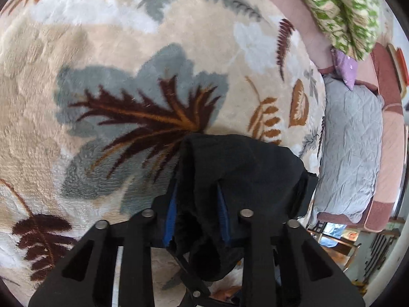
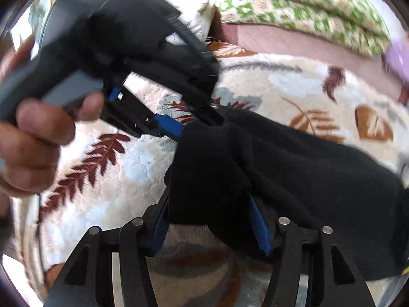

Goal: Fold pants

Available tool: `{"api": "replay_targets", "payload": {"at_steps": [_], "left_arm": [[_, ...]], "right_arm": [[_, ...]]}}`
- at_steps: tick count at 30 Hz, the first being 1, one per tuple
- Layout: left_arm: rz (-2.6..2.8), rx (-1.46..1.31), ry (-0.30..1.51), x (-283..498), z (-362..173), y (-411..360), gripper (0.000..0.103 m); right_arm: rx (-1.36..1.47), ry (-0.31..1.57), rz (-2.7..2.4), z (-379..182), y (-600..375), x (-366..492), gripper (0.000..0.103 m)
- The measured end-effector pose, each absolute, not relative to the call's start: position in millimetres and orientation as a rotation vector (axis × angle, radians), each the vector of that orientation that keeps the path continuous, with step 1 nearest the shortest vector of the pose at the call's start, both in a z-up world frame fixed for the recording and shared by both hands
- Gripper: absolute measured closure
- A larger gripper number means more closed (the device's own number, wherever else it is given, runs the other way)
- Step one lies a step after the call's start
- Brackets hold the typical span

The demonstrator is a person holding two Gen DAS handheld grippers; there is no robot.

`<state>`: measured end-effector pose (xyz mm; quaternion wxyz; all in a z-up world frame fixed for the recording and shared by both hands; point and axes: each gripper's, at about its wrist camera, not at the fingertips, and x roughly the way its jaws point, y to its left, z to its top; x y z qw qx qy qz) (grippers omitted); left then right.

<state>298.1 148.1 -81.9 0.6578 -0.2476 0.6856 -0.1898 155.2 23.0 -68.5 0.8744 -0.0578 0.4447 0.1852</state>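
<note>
The pants (image 1: pixel 237 168) bunched between my blue pads (image 1: pixel 171 220) are matt black cloth, soft and slightly fuzzy. My left gripper (image 1: pixel 198 217) is matt black plastic with dull metal pins; my right gripper (image 2: pixel 212 226) looks the same. The blanket (image 1: pixel 102 76) beneath is plush, deep-piled fleece. The grey pillow (image 1: pixel 350 148) seems crinkled woven cotton, though it sits at the view's blurred edge.

The right hand-held gripper (image 2: pixel 209 220) grips a bunched fold of the black pants (image 2: pixel 294 168) between its blue-padded fingers (image 2: pixel 259 227); the cloth trails off to the right. At the far left, the left hand-held gripper (image 2: pixel 179 125) clamps another part of the same garment, its blue pad just showing at the cloth's edge. A bare hand (image 2: pixel 33 138) wraps its grey handle. Beneath lies a plush leaf-patterned blanket (image 2: pixel 107 168). A green-and-cream patterned quilt (image 2: pixel 294 7) sits at the far right, blurred.
</note>
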Motion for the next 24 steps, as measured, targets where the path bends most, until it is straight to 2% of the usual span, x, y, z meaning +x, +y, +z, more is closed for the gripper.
{"api": "replay_targets", "payload": {"at_steps": [4,5,15,24], "left_arm": [[-0.509,-0.636,1.516,292.8,-67.9,145.9,0.086],[-0.52,-0.659,1.514,291.2,-65.1,145.6,0.086],[-0.593,-0.728,1.469,263.4,-11.0,111.9,0.086],[-0.625,-0.662,1.495,245.6,21.5,-0.9,0.086]], "right_arm": [[-0.03,0.928,0.418,-65.5,8.7,162.3,0.065],[-0.004,0.931,0.428,-62.4,3.3,162.6,0.066],[0.211,0.89,0.515,-17.0,-47.0,140.8,0.067],[0.433,0.834,0.539,16.4,-141.5,113.6,0.067]]}}
